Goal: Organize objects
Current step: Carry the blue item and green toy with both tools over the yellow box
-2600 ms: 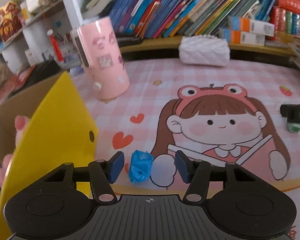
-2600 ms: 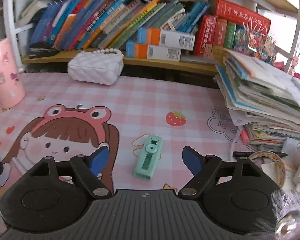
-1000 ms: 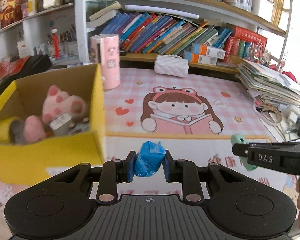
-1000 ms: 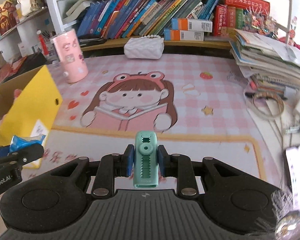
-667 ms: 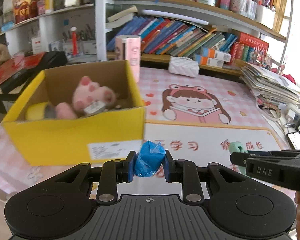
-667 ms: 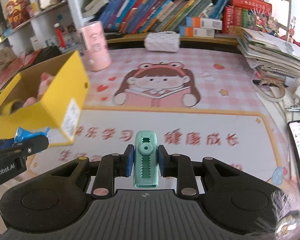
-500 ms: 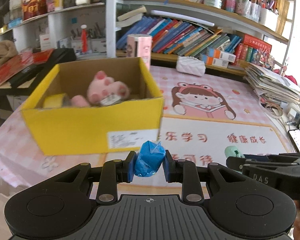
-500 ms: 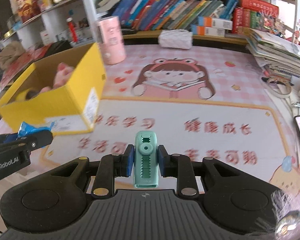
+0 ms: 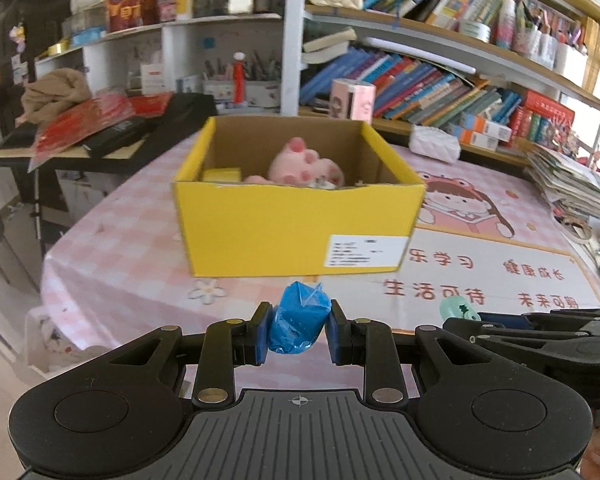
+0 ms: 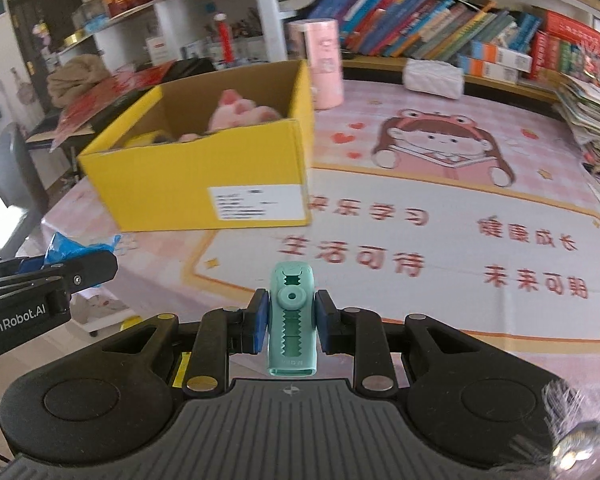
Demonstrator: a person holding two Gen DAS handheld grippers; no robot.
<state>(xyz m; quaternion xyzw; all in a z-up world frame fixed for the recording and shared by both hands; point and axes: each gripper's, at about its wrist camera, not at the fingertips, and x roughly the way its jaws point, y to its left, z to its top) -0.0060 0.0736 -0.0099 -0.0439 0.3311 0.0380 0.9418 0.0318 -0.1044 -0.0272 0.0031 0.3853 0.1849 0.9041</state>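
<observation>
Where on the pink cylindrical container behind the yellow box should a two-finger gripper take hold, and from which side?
Grip the pink container across its straight round wall, high up. It stands upright, so probably come level from its open right side, since the yellow box blocks the near left.

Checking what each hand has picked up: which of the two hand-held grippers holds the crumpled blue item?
The left hand-held gripper holds the crumpled blue plastic wrapper. The right hand-held gripper instead clamps a rigid mint-green plastic eraser case.

Bright daylight, fisheye-bent edges, slight blur
</observation>
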